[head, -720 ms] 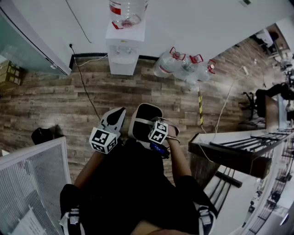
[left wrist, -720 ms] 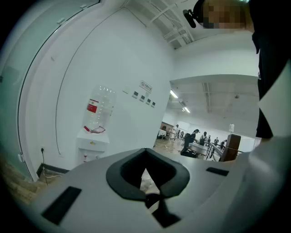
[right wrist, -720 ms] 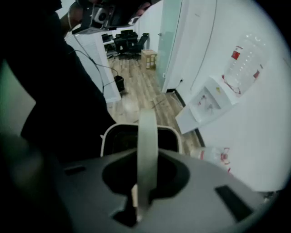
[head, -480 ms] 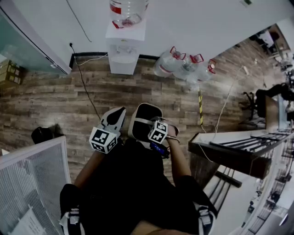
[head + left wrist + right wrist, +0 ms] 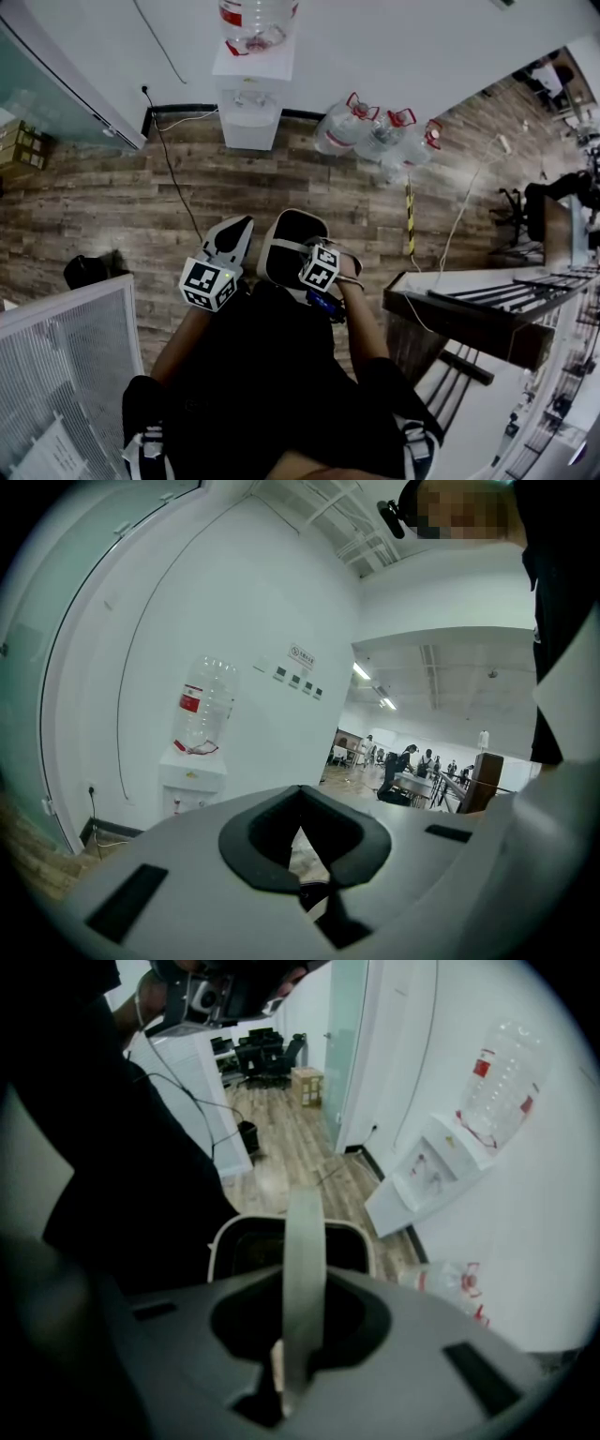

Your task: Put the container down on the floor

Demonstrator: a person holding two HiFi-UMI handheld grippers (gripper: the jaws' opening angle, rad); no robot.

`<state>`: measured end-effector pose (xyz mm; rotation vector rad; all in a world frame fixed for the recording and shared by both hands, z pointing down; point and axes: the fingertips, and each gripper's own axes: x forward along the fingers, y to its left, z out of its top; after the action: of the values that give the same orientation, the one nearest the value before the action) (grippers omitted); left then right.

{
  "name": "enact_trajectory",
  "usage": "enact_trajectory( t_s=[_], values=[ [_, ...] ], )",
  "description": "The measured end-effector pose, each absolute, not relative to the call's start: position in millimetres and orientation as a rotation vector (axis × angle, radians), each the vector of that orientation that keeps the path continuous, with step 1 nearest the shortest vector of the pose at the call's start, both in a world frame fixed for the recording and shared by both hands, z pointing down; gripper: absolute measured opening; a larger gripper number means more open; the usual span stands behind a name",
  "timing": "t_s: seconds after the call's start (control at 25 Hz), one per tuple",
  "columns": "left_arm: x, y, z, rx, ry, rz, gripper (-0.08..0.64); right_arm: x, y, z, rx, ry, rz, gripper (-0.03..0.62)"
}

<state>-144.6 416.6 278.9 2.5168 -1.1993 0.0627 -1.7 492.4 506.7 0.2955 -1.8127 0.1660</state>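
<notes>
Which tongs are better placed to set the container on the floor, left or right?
Right. The right tongs are shut on the handle of the container, which hangs from them above the floor. The left tongs are empty, beside it.

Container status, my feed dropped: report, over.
Right gripper shut on the handle. Left gripper shut, empty. Container hanging clear of the wood floor, not yet down. Cable lies left of it; spot beneath hidden.
</notes>
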Motion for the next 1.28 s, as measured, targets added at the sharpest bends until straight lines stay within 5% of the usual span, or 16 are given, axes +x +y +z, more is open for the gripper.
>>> enact_trajectory(
  t_s=[0.76, 1.28],
  values=[
    [-94.3, 409.0, 289.9, 2.476, -1.313, 0.098, 0.031, 55.0, 463.8, 526.7, 0.224, -1.802, 0.129, 0.058],
    [-78.4, 274.6, 326.5, 2.366, -1.247, 0.036, 0.031, 76.0, 358.0, 546.6, 0.247, -1.778, 0.175, 0.058]
  ],
)
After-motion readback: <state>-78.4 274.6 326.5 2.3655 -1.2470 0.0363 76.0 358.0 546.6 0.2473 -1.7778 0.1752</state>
